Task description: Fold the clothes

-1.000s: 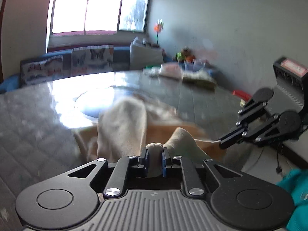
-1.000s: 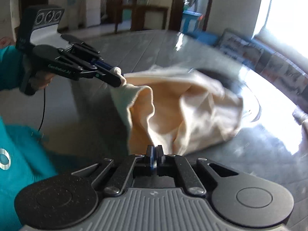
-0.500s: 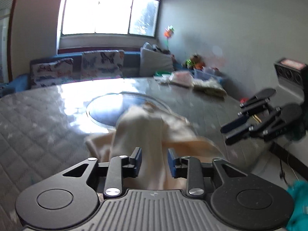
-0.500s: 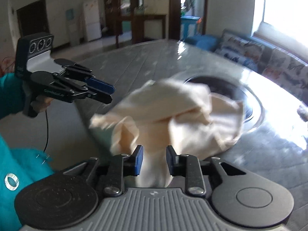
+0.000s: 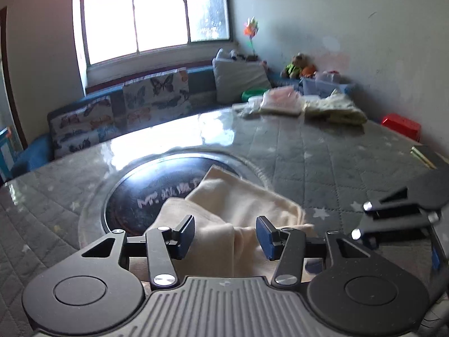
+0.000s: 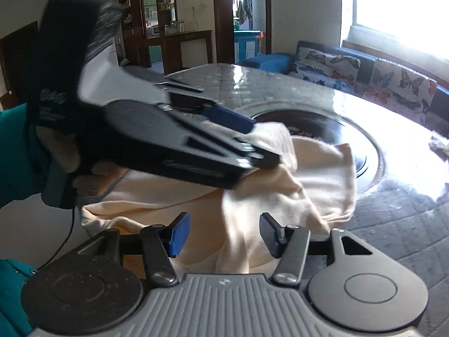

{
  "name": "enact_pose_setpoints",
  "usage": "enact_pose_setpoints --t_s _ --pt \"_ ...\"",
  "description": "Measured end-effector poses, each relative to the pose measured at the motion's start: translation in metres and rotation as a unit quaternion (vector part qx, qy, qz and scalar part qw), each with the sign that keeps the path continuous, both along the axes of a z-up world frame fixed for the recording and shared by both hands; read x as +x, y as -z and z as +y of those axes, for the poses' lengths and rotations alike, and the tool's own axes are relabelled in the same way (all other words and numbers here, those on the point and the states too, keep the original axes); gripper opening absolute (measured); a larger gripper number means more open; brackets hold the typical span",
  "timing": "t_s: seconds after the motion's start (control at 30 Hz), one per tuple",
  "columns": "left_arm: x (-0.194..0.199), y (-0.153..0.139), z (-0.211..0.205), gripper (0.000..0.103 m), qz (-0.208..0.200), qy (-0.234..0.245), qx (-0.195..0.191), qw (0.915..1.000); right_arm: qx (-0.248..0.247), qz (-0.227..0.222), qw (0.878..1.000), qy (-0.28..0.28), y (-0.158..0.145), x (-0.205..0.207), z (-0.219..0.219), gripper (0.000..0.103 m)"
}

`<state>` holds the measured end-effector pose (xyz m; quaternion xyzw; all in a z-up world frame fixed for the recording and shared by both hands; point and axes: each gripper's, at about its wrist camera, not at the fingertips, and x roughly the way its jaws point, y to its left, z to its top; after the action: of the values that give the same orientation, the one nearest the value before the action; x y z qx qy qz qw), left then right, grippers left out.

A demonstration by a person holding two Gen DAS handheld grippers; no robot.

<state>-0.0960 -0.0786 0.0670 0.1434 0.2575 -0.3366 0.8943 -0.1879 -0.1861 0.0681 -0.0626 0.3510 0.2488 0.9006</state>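
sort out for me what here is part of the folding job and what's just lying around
Part of the job:
- crumpled cream cotton garment
- left tongs, open
- right tongs, open

Just lying about:
- heap of pale clothes at the table's far edge
- butterfly-print sofa cushions
- red box
- soft toys

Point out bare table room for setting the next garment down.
Bare: table between the cream garment and the far clothes pile; also left of the dark disc. Crowded: near edge, both grippers over the garment.
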Motion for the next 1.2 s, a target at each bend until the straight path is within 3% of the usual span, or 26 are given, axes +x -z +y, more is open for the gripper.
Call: enact_pose_setpoints --t_s 0.17,0.27,0.3,0.37,0.43,0.57,0.8,0.9,1.2 --pt "0.014 0.013 0.009 0.019 0.022 -0.023 -0.004 0.9995 0.011 0.008 1.0 0.007 0.013 0.007 0.002 0.07" --pt "0.018 0.012 0.024 0.008 0.039 -0.037 -0.031 0.9981 0.018 0.012 1.0 0.01 0.019 0.011 0.003 0.078" --pt "0.018 0.01 0.029 0.007 0.042 -0.042 -0.041 0.9974 0.02 0.013 1.0 0.011 0.02 0.012 0.004 0.086" --pt "0.018 0.007 0.04 0.004 0.049 -0.053 -0.062 0.9955 0.022 0.016 1.0 0.013 0.023 0.013 0.004 0.09" --pt "0.018 0.003 0.051 0.004 0.054 -0.062 -0.082 0.9932 0.026 0.019 0.999 0.012 0.026 0.014 0.005 0.101" --pt "0.009 -0.005 0.053 0.006 0.054 -0.041 -0.088 0.9938 0.035 0.019 0.999 0.018 0.031 0.015 0.006 0.103" --pt "-0.002 -0.005 0.023 0.017 0.022 0.001 -0.045 0.9987 0.025 0.027 0.999 0.021 0.033 0.018 0.011 0.103" --pt "-0.001 0.001 0.013 0.029 0.019 0.01 -0.024 0.9995 0.027 0.036 0.999 0.022 0.032 0.02 0.01 0.103" --pt "0.004 0.017 0.003 0.026 0.004 0.011 0.023 0.9997 0.049 0.049 0.997 0.025 0.032 0.026 0.003 0.103"
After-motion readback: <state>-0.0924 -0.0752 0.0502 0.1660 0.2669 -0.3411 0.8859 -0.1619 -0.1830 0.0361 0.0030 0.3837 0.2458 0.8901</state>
